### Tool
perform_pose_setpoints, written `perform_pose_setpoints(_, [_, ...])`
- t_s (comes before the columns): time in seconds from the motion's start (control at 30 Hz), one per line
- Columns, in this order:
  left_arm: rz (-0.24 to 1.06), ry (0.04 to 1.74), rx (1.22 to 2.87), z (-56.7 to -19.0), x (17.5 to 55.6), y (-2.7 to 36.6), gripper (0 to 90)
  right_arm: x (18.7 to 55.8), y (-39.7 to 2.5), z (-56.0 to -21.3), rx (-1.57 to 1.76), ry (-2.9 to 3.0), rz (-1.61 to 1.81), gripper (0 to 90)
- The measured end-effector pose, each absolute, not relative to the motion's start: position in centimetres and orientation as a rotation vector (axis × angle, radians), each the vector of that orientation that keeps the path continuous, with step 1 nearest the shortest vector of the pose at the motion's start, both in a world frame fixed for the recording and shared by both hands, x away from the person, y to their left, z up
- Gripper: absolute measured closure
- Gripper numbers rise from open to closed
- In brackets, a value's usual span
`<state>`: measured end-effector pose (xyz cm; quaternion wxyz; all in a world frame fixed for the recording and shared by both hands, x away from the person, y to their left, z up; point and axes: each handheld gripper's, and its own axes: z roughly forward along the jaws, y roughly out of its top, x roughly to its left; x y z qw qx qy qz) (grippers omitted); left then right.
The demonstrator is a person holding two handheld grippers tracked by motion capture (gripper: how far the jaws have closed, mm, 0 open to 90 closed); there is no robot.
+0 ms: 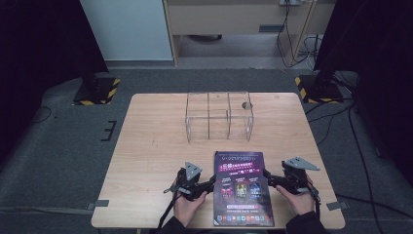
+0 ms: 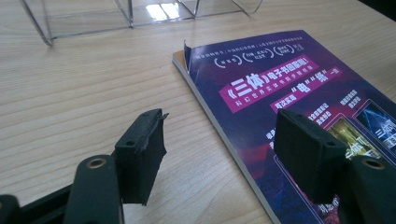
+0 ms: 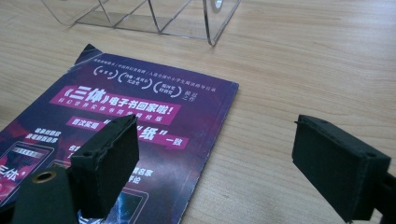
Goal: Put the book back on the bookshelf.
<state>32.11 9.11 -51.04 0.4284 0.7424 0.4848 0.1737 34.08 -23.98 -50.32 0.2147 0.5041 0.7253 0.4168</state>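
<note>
A purple book (image 1: pixel 242 187) with white and magenta print lies flat on the wooden table near its front edge. My left gripper (image 1: pixel 208 184) is at the book's left edge, open, its jaws straddling that edge (image 2: pixel 219 140). My right gripper (image 1: pixel 271 178) is at the book's right edge, also open, one jaw over the cover and one over bare wood (image 3: pixel 215 158). Neither gripper holds anything. The book's far left corner (image 2: pixel 186 46) curls up slightly. A clear acrylic rack (image 1: pixel 219 116) with dividers stands behind the book at the table's middle.
The wooden table (image 1: pixel 151 146) has bare wood to the left and right of the book. Black stands with yellow-striped bases (image 1: pixel 97 90) sit on the grey floor beyond the far corners. Cables (image 1: pixel 341 117) trail on the floor at the right.
</note>
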Motion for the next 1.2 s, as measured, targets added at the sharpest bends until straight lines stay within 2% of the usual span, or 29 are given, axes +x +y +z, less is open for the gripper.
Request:
perform_pose_setpoints(0.67, [0.374,1.203,1.928,-53.1,32.9,6.7,33.2,34.1,-22.4,-51.9,1.364,2.111,1.102,15.7])
perform_pose_setpoints(1.2, [0.334,1.216,1.909,-53.5,33.1,5.7,34.0,34.3,-21.8,-53.1,1.363,2.182,1.076,19.0])
